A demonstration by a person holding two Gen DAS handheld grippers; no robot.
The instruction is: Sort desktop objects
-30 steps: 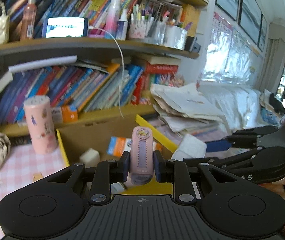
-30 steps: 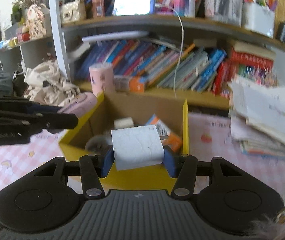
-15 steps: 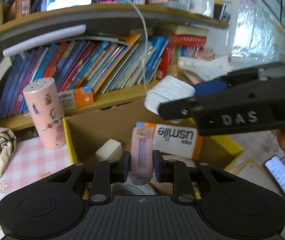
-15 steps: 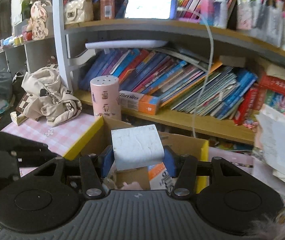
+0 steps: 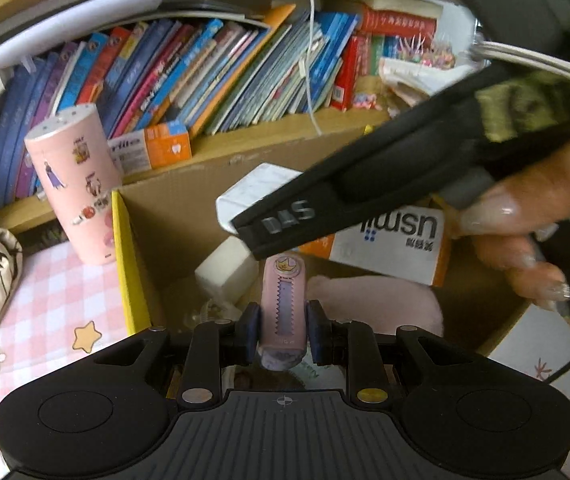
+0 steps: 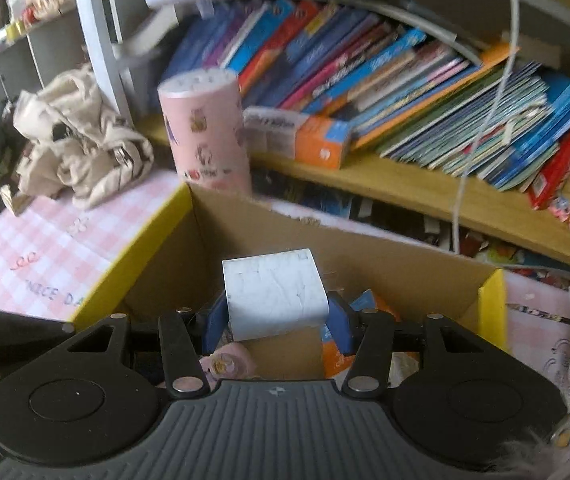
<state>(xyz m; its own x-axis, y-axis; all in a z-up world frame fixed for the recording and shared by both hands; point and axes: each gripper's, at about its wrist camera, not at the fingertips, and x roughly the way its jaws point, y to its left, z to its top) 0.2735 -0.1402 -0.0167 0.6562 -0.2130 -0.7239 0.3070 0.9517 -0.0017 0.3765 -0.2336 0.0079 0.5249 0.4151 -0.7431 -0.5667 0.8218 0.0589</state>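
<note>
While both loads hang over the cardboard box [image 6: 365,256], the pink clip [image 5: 283,308] is pinched by the left tongs [image 5: 283,330] and the white block [image 6: 275,294] by the right tongs [image 6: 277,316]. The drop-off is judged in hand; release is called for next, toward 12 o'clock.

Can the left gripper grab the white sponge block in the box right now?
Probably not: the left gripper is already shut on a pink clip, and the right gripper hangs just above the white block.
</note>
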